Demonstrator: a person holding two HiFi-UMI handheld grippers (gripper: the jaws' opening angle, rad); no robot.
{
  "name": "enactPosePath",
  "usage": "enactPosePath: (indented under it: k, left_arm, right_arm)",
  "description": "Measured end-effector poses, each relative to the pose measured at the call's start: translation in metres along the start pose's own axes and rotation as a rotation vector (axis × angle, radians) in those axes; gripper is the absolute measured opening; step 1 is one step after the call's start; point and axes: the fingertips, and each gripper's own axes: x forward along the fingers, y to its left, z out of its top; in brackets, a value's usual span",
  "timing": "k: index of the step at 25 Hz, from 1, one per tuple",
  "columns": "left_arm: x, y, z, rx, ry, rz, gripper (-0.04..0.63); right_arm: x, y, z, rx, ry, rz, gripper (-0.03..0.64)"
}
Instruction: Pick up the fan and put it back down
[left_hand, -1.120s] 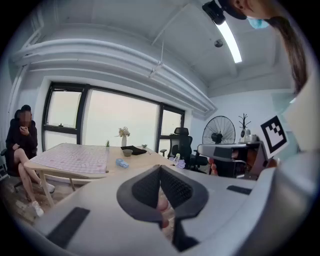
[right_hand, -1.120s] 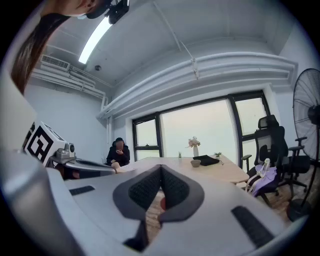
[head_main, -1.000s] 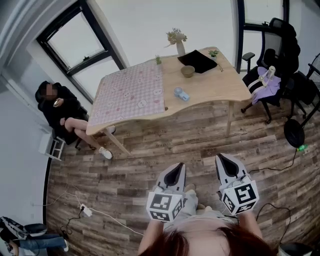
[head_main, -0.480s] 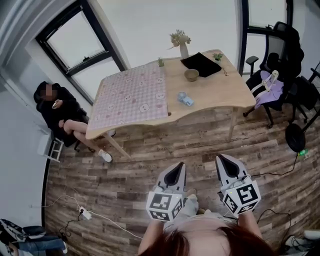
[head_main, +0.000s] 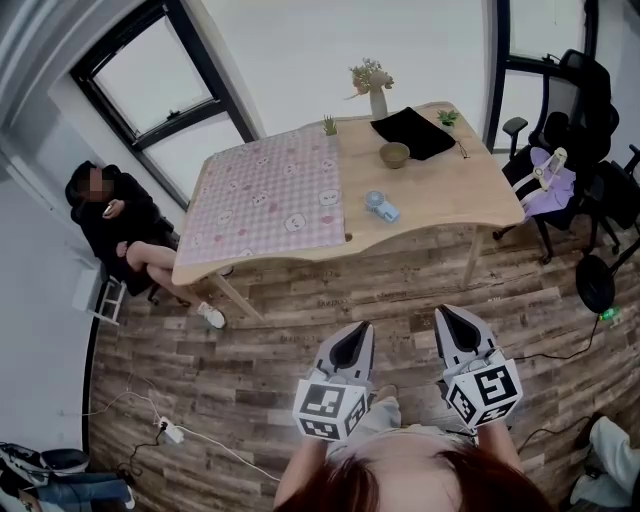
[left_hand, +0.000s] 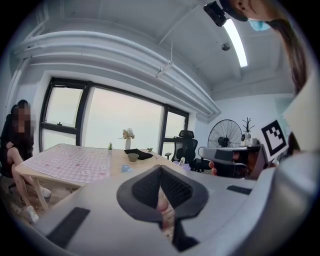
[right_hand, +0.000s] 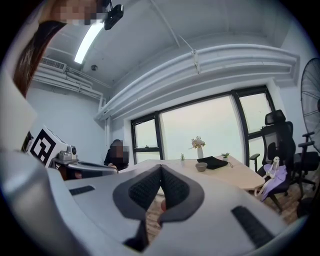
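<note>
A small light-blue handheld fan (head_main: 380, 206) lies on the bare wood part of the table (head_main: 440, 190), near its front edge; in the left gripper view the fan (left_hand: 126, 169) shows as a small blue shape. My left gripper (head_main: 358, 333) and right gripper (head_main: 447, 317) hang side by side over the floor, well short of the table. Both point toward it with their jaws shut and nothing between them. The left gripper (left_hand: 160, 168) and the right gripper (right_hand: 160, 167) show their pads pressed together.
A pink checked cloth (head_main: 265, 200) covers the table's left half. A bowl (head_main: 394, 154), a black mat (head_main: 414, 132), a vase (head_main: 376, 98) and small plants stand at the back. Office chairs (head_main: 560, 160) and a floor fan (head_main: 594, 282) stand right. A person (head_main: 115, 225) sits at left.
The table and everything around it have drawn closer and lower in the head view. Both grippers stay shut and side by side.
</note>
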Motion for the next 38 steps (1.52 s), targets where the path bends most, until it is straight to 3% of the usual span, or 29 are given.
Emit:
enactPosePath:
  k: [19,38]
  left_arm:
    - [0.047,0.074,0.020,0.002,-0.003,-0.035,0.011]
    - [0.074,0.100,0.025,-0.010,-0.004,-0.059,0.011]
  right_arm:
    - [0.087,-0.001,0.013,-0.019,0.011,-0.027,0.000]
    - [0.126,-0.007,0.014,-0.050,0.025,-0.060,0.000]
